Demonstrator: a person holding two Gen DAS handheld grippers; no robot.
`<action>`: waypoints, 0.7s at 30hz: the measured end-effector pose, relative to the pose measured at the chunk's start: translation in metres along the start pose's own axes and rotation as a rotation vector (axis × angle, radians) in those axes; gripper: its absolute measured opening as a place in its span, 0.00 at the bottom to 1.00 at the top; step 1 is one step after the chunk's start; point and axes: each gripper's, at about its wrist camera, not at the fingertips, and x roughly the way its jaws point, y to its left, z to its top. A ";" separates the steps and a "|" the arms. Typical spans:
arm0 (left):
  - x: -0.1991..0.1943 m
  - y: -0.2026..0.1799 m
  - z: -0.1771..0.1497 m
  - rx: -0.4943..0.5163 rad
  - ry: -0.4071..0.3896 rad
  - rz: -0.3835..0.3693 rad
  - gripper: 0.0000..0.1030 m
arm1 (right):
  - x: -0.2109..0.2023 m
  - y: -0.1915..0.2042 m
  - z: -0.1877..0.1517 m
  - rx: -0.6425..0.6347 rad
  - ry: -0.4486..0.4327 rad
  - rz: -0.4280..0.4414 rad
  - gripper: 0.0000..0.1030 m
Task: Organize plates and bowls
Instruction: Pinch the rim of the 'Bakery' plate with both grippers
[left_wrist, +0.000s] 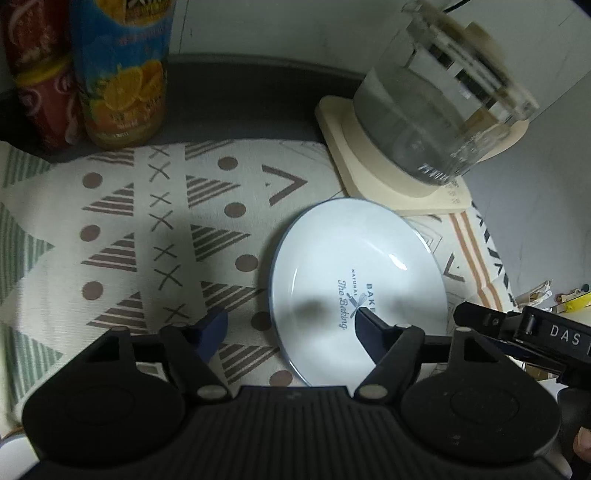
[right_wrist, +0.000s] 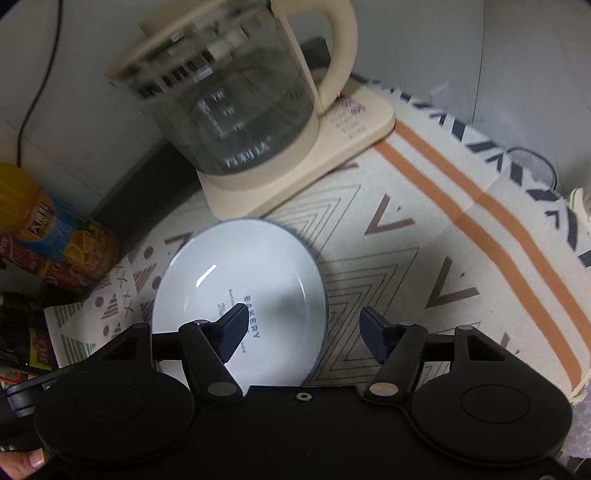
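A white plate (left_wrist: 354, 280) with a dark rim and "BAKERY" lettering lies flat on the patterned cloth (left_wrist: 129, 240). My left gripper (left_wrist: 291, 325) is open above the plate's near left edge, its right finger over the plate and its left finger over the cloth. The same plate (right_wrist: 251, 280) shows in the right wrist view. There my right gripper (right_wrist: 306, 328) is open over the plate's near right edge, with the left finger above the plate and the right finger above the cloth (right_wrist: 424, 266). Neither gripper holds anything. The right gripper's body (left_wrist: 524, 332) shows at the left view's right edge.
A glass kettle (left_wrist: 439, 99) on a cream base (left_wrist: 373, 184) stands just behind the plate. Two drink bottles (left_wrist: 122, 74) stand at the back left. The cloth's edge (right_wrist: 576, 384) drops off at the right. A wall closes the back.
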 end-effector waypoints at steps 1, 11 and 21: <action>0.004 0.000 0.001 -0.002 0.010 -0.003 0.67 | 0.004 0.000 0.001 0.005 0.015 -0.003 0.63; 0.031 0.000 0.004 -0.007 0.084 -0.014 0.48 | 0.040 -0.016 0.012 0.097 0.136 -0.033 0.34; 0.039 -0.004 0.008 -0.001 0.072 -0.007 0.34 | 0.060 -0.016 0.025 0.080 0.229 -0.005 0.21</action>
